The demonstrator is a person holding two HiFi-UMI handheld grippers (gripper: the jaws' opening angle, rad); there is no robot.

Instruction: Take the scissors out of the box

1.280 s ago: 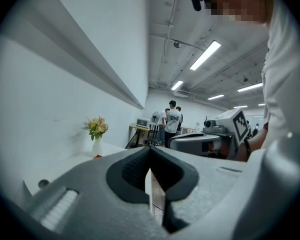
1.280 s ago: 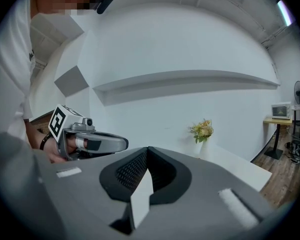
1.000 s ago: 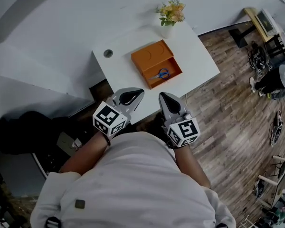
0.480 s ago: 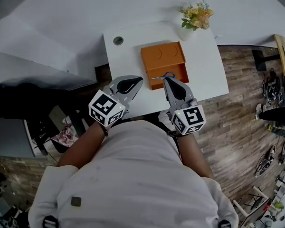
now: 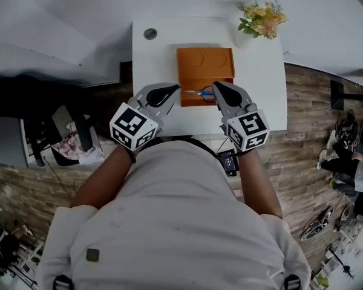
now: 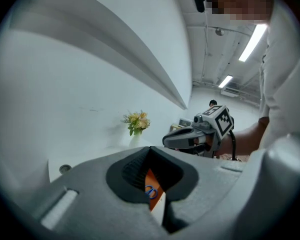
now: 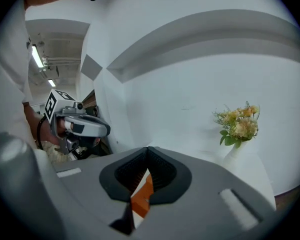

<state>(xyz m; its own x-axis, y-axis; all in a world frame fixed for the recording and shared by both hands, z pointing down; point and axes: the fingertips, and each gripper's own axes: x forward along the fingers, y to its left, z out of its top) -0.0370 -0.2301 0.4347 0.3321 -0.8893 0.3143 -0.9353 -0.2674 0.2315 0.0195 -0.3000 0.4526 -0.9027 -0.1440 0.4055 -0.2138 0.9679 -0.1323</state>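
An orange box point(image 5: 204, 65) lies open on a white table point(image 5: 260, 83). Blue-handled scissors point(image 5: 201, 92) rest in its near tray. My left gripper point(image 5: 174, 88) hovers just left of the tray with its jaws shut and empty. Shut and empty too, my right gripper point(image 5: 219, 88) hangs at the tray's right edge, close to the scissors. In the left gripper view the closed tips point(image 6: 150, 149) frame a strip of the box point(image 6: 151, 177) and the scissors point(image 6: 151, 193). The right gripper view shows only a sliver of the box point(image 7: 142, 193) below its closed tips point(image 7: 148, 149).
A vase of flowers point(image 5: 260, 20) stands at the table's far right corner, and a round cable hole point(image 5: 150, 34) sits at the far left. Wood floor lies right of the table. Dark furniture and clutter point(image 5: 66, 132) stand to the left.
Both grippers have come forward and down over the table's near edge, to either side of the scissors. The right one moved farther. Both stayed shut.
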